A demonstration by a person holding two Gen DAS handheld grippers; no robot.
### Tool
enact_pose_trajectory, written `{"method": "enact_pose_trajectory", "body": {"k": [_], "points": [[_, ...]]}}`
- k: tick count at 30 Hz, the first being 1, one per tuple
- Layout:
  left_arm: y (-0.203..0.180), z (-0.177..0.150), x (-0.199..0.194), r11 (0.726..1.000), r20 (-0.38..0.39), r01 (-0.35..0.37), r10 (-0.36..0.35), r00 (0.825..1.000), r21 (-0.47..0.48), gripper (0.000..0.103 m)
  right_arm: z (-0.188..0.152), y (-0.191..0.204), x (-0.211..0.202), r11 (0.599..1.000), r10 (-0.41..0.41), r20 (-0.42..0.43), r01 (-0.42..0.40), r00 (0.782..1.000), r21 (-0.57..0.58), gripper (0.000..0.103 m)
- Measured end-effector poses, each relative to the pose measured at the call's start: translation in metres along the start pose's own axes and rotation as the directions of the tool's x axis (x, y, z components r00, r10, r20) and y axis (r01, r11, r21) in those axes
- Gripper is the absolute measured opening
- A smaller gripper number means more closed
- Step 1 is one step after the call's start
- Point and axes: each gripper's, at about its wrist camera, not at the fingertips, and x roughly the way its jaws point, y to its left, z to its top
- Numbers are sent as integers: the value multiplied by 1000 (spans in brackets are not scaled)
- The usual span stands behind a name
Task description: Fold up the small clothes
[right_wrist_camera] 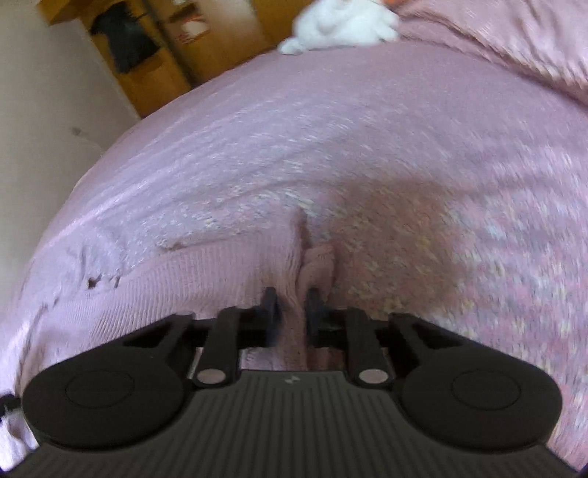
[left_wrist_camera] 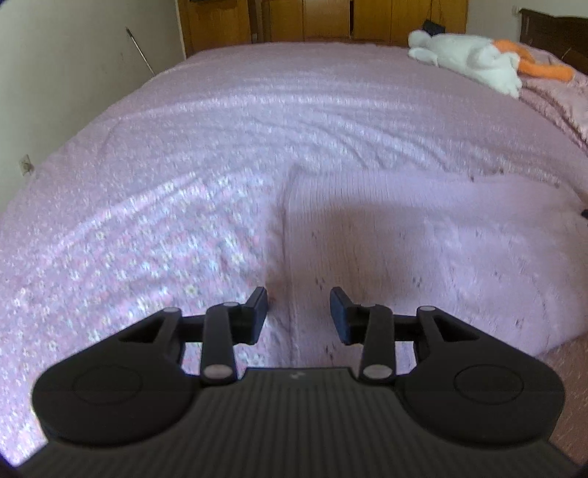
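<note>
Pink knit sweater (left_wrist_camera: 422,235) flat on the floral bedspread (left_wrist_camera: 147,184). Left gripper (left_wrist_camera: 298,312) spread apart over its edge; right gripper (right_wrist_camera: 292,312) pinched on bunched knit. Risk: thin pinch slipping, spoiling the fold.

Likely a bedroom — bed (left_wrist_camera: 257,110), wardrobe (left_wrist_camera: 323,18).

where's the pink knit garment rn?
The pink knit garment lies on the pink floral bedspread near its front edge, ahead-right of the left hand-held gripper; the right hand-held gripper pinches its edge.
</note>
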Motion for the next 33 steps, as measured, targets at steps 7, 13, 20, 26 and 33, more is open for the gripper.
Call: {"method": "enact_pose_trajectory", "body": {"k": [7, 13, 20, 26, 33], "points": [[1, -6, 6, 1000, -12, 0, 0, 1000, 0, 43, -4, -6, 12, 995, -92, 43, 93, 995, -25, 19], [9, -5, 3, 999, -25, 6, -7, 1000, -51, 44, -14, -44, -14, 950, 93, 28, -97, 995, 297, 63], [10, -10, -26, 998, -15, 10, -11, 1000, -67, 44, -39, -56, -63, 945, 157, 12, -154, 988, 288, 69], [11, -23, -47, 996, -18, -1, 0, 1000, -84, 44, -69, -57, -80, 956, 176, -21, -166, 984, 243, 69], [11, -38, -55, 995, -49, -10, 5, 999, -104, 44, -96, -60, -75, 904, 288, 67, -294, 955, 311, 77]]}}
